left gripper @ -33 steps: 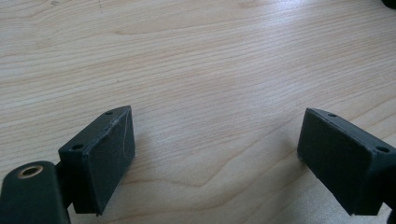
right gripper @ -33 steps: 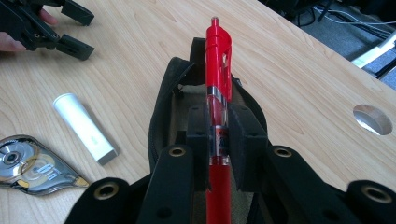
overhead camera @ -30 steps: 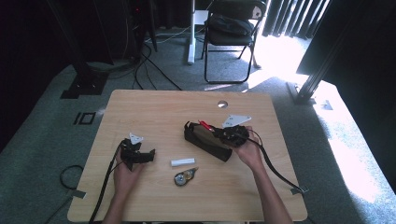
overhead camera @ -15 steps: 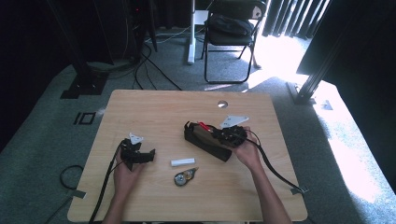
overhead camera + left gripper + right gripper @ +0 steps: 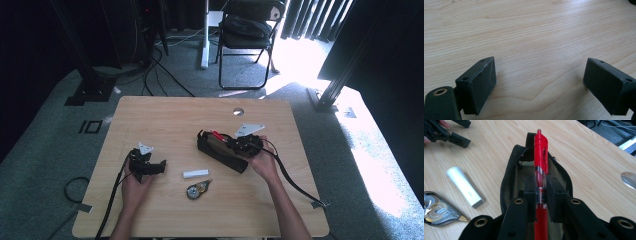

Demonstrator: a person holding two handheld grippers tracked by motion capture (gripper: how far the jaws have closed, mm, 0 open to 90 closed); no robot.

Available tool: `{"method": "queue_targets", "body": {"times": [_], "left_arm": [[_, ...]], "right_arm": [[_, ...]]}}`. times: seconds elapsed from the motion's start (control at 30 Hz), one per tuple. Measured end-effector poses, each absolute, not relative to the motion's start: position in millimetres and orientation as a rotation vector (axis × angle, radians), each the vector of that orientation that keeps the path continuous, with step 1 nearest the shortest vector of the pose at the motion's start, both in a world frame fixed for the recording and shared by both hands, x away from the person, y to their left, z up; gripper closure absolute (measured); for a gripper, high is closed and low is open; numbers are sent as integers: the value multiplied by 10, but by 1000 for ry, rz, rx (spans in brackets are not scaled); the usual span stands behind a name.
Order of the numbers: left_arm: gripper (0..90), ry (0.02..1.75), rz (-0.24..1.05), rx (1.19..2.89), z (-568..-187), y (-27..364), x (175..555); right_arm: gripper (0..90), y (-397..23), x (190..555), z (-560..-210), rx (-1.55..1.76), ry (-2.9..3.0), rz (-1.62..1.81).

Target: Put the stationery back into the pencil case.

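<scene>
Sunlit carpet and a folding chair lay beyond the far edge of the wooden tabletop, where 2 hand-held grippers were at work. Nearest the person, close to the near edge, a correction-tape dispenser lay flat, with a small white eraser-like stick just beyond it. Toward the left edge the left gripper rested low over bare wood, its jaws wide apart with nothing between them. Right of centre, the right gripper had its pads clamped on the barrel of a red pen, which pointed along the open mouth of a black pencil case (zip drawn back, olive lining showing). The pen hung just above the opening, its clip end over the case's far end.

Judging by this, the step in hand was stowing the pen. Next the right gripper would need to lower the pen lengthwise into the pouch, keeping it in line with the slot, then part its jaws; the idle left gripper could steady the case.
</scene>
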State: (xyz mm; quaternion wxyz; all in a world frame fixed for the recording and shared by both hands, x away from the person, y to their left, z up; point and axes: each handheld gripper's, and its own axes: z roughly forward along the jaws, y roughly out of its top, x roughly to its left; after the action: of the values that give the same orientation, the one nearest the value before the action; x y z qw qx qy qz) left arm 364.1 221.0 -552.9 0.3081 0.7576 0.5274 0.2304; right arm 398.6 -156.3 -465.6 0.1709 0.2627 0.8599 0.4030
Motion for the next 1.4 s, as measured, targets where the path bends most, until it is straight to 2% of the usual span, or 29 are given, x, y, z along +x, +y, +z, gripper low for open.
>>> {"method": "queue_targets", "body": {"times": [1.4], "left_arm": [[116, 1394, 610, 2003, -5529, 2210, 3641]], "right_arm": [[788, -1470, 4055, -4836, 761, 2543, 1088]]}}
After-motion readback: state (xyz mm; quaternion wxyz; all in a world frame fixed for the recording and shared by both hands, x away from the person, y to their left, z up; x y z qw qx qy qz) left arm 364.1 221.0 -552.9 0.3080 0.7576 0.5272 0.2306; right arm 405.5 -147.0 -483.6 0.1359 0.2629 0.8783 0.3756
